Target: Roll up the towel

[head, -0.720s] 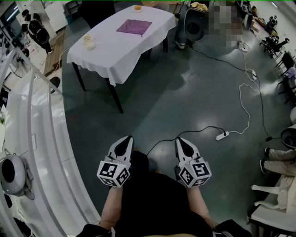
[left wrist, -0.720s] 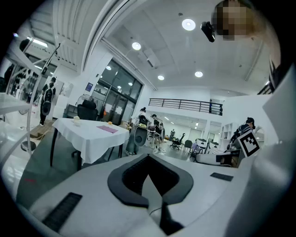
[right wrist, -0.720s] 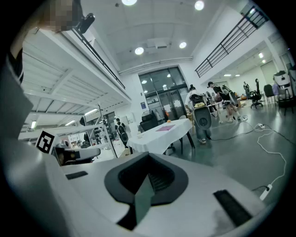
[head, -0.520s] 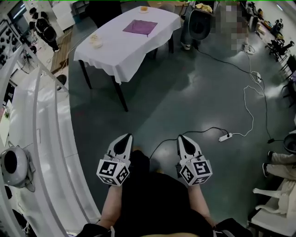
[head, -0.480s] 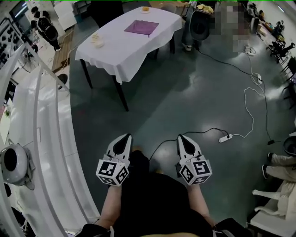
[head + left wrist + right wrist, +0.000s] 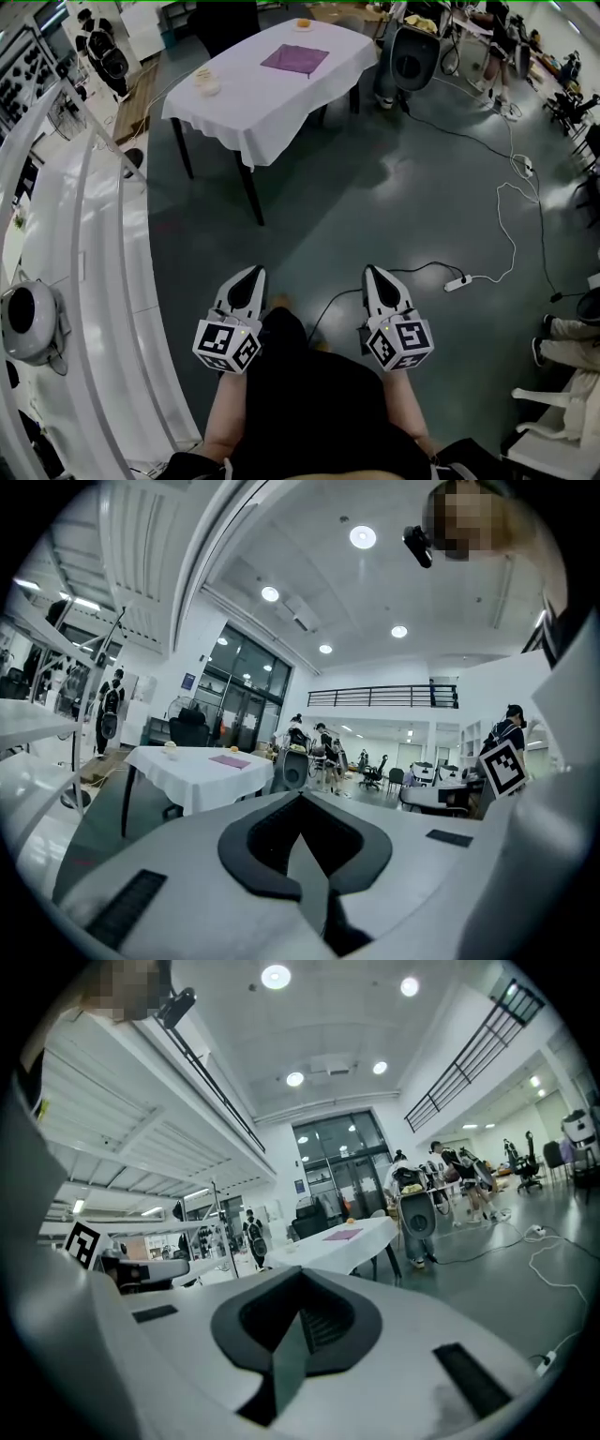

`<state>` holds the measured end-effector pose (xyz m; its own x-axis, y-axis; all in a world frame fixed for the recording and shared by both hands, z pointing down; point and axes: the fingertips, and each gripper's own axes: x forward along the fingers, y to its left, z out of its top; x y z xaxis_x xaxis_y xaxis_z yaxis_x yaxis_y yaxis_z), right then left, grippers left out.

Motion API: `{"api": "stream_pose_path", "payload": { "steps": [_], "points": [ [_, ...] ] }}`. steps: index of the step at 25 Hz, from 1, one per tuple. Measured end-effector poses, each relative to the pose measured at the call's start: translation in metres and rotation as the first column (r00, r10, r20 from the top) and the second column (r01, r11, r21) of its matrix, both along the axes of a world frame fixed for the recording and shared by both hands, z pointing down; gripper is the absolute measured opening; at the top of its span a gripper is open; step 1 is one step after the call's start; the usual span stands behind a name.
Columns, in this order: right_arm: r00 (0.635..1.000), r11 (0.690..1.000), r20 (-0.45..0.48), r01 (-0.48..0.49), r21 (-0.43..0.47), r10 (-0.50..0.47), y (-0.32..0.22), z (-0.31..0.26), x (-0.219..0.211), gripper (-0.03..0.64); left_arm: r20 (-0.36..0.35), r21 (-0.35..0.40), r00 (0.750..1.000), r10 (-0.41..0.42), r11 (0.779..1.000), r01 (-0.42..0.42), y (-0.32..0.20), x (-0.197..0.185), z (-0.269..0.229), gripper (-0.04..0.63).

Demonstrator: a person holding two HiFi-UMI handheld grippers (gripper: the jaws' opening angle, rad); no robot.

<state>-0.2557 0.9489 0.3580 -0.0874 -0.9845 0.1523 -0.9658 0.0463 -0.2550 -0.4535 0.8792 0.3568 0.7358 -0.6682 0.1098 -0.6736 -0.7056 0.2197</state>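
Hall floor (image 6: 375, 216) dark, glossy, with lamp glare on it. Tabletop (image 6: 246, 111) under a white cloth stands far ahead, near the head view's top edge.

- Towel (image 6: 294, 59): purple, flat and unrolled, on the far half of the tabletop. Nothing touches it.
- Pale cup (image 6: 207, 82) near the tabletop's left end, well apart from the towel. Small orange item (image 6: 303, 23) at the far edge; can't tell what it is.
- Left gripper (image 6: 249, 276) and right gripper (image 6: 376, 274): held side by side close to the person's body, about level, both pointing toward the tabletop and well short of it.
- Left gripper view: jaws pressed together, nothing between them. Towel and tabletop show small in the distance, left of the jaw tips.
- Right gripper view: jaws pressed together, empty. Tabletop and towel sit far off, just above the jaw tips.
- Power strip (image 6: 457, 282) lies on the floor to the right of the right gripper, with a cable (image 6: 513, 225) trailing away from it.
- White curved rail (image 6: 94, 281) runs along the left side.
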Motion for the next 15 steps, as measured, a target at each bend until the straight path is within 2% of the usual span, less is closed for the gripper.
{"api": "stream_pose_path", "payload": {
  "steps": [15],
  "points": [
    [1.000,1.000,-0.020,-0.014,-0.023,0.014,0.031,0.011,0.011,0.005,0.027,-0.022,0.998,0.048,0.999,-0.047,0.022,0.020,0.016,0.005]
  ]
}}
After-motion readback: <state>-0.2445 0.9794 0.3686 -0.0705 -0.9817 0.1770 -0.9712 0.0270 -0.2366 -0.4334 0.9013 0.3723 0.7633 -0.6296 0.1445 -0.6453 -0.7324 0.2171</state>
